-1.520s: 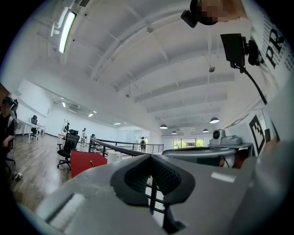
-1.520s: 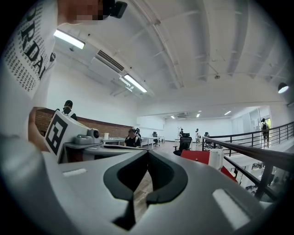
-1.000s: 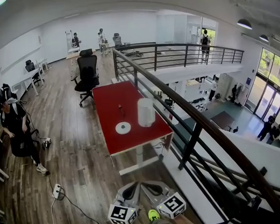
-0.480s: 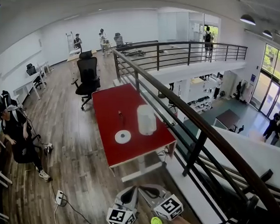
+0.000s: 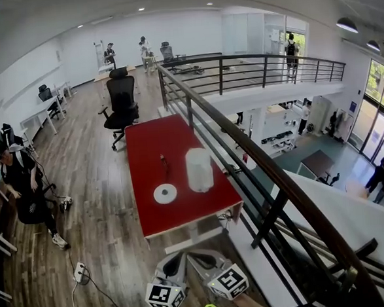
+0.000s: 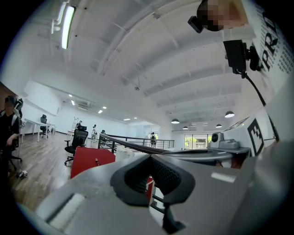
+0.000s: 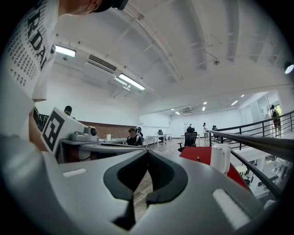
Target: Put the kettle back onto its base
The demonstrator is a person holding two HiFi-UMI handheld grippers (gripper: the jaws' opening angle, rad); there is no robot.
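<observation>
Head view: a white kettle [image 5: 199,170] stands upright near the right edge of a red table [image 5: 145,146]. Its round base [image 5: 165,194] lies apart, just left and nearer. The left gripper [image 5: 175,256] and right gripper [image 5: 194,254] are side by side, well short of the table.

Left gripper view: jaws closed together, holding nothing.

Right gripper view: jaws closed, empty; the kettle stands far right.

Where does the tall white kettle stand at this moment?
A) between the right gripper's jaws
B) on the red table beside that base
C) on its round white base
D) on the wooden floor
B: the tall white kettle stands on the red table beside the bare round white base, not on it.
</observation>
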